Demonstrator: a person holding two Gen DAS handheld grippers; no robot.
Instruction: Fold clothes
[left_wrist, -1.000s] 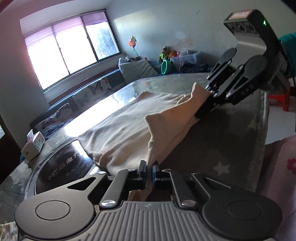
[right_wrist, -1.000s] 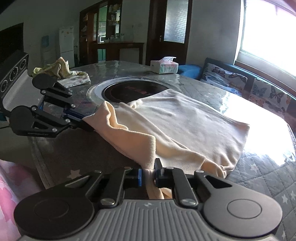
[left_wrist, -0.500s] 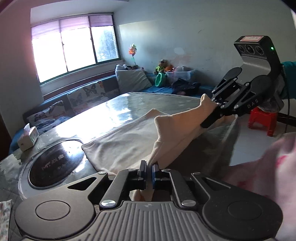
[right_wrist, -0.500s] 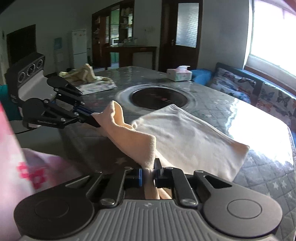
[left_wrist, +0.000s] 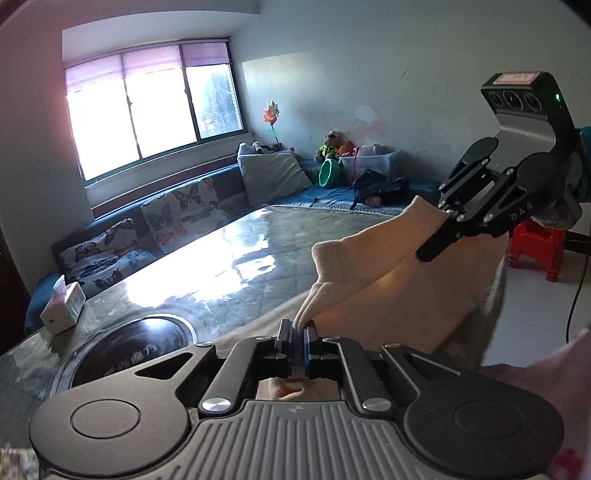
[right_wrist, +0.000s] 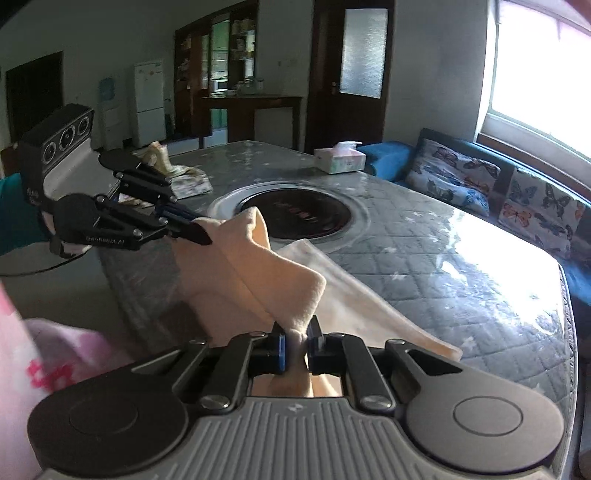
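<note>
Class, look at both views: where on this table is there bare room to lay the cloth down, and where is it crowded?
Bare quilted table lies between the round black inset and the butterfly cushions. The near edge is crowded by the cream cloth; the far corner holds a tissue box and crumpled clothes.

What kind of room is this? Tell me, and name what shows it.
Most likely a lived-in home living and dining room: a sofa with butterfly cushions under the window, a fridge in the back, and stuffed toys by the wall.
</note>
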